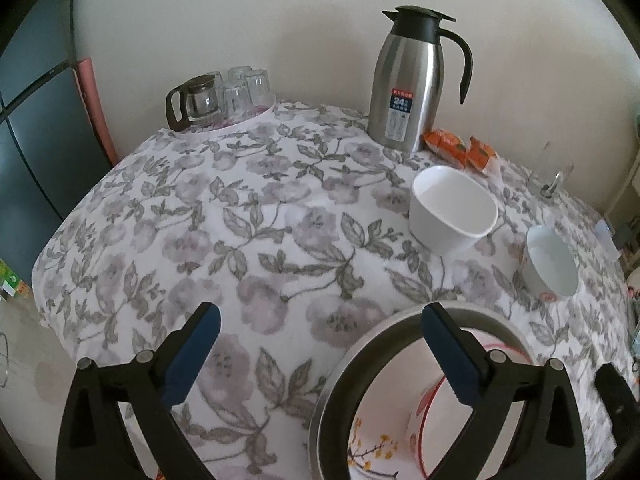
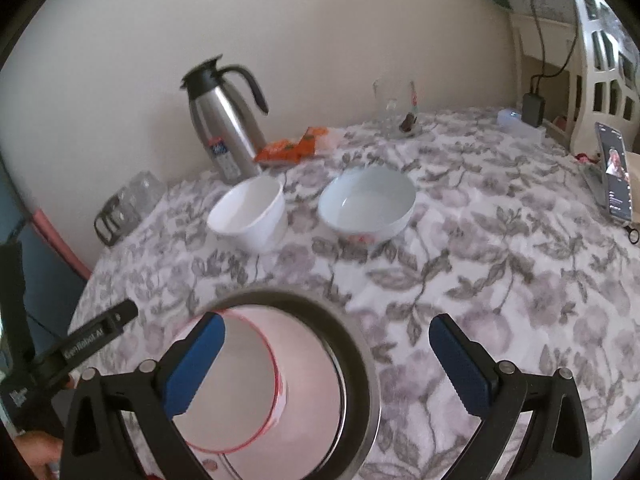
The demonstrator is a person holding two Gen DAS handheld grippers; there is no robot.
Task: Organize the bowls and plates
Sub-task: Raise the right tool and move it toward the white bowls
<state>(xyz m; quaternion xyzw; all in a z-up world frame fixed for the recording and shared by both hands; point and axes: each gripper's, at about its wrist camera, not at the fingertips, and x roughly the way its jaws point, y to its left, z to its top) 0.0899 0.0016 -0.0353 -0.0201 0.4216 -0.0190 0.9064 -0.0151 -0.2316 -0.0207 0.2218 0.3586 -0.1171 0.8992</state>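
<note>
Both grippers were spread wide with nothing between the pads. The left gripper [image 1: 320,356] hung over the tablecloth [image 1: 240,240], its right finger [image 1: 452,356] sitting above the near stack. The right gripper [image 2: 326,364] straddled that same stack from the other side, its left finger [image 2: 196,364] over the inside of it and its right finger over bare cloth.

The stack itself was at the near edge of the table: a metal-rimmed plate [image 1: 360,360] with a flowered plate [image 1: 372,452] in it, and a red-rimmed bowl [image 1: 424,412] on top of that. Couldn't tell from either view whether any finger actually touched it.

Further back, two more bowls stood apart from the stack, side by side with a gap between them: a white bowl [image 1: 452,210] on the left and a pale bowl [image 1: 552,264] with a red pattern near its base on the right.

Behind those, by the wall, a steel thermos jug [image 1: 408,80] stood upright with orange packets [image 1: 460,148] just beside it. A tray of upturned glasses [image 1: 244,92] and a glass pot sat in the far left corner. A phone [image 2: 616,172] was propped up at the right edge.
</note>
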